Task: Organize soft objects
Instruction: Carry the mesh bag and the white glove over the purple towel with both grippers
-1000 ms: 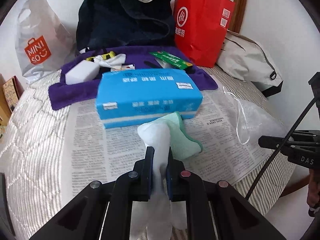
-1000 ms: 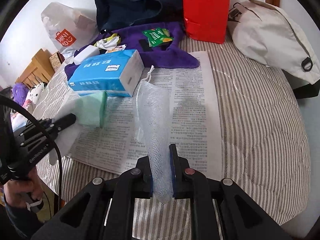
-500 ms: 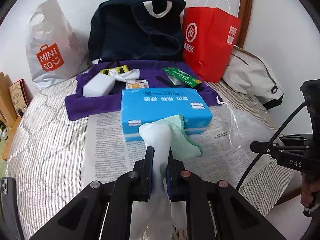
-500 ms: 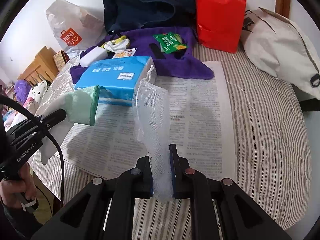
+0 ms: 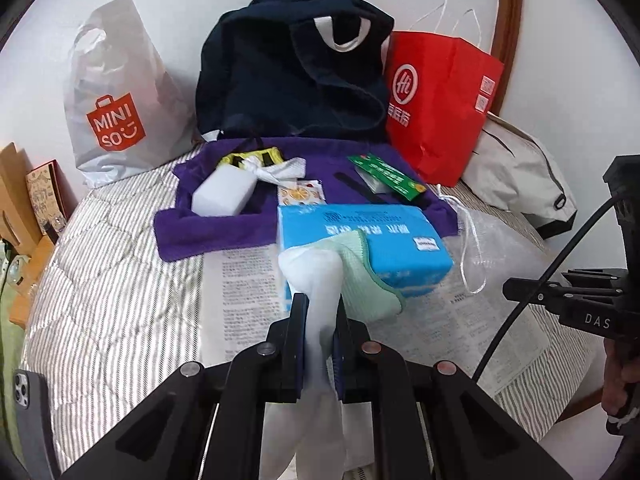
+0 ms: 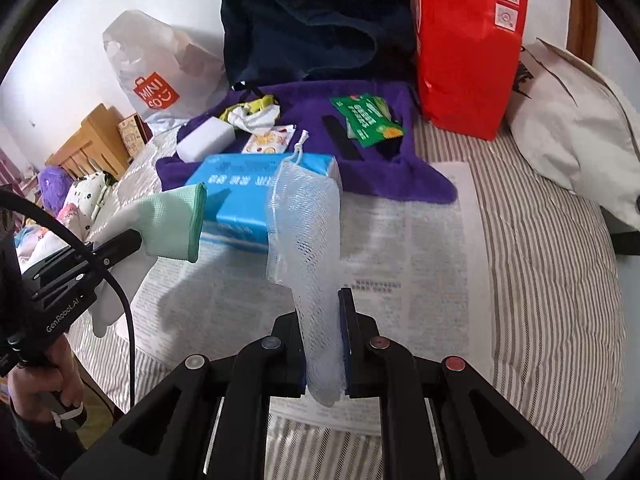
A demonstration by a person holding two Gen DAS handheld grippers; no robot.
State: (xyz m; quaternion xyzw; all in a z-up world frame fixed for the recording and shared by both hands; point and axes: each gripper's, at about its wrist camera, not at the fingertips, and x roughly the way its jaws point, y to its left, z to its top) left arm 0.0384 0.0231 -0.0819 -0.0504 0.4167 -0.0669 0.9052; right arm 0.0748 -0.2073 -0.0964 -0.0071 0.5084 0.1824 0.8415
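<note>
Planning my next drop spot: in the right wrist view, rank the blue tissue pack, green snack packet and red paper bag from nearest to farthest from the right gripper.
1. Blue tissue pack, ahead, slightly left.
2. Green snack packet, on the purple towel behind it.
3. Red paper bag, back right, against the wall.

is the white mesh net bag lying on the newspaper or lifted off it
Lifted. The white mesh net bag hangs clamped in the right tongs, its upper end standing free above the newspaper.
</note>
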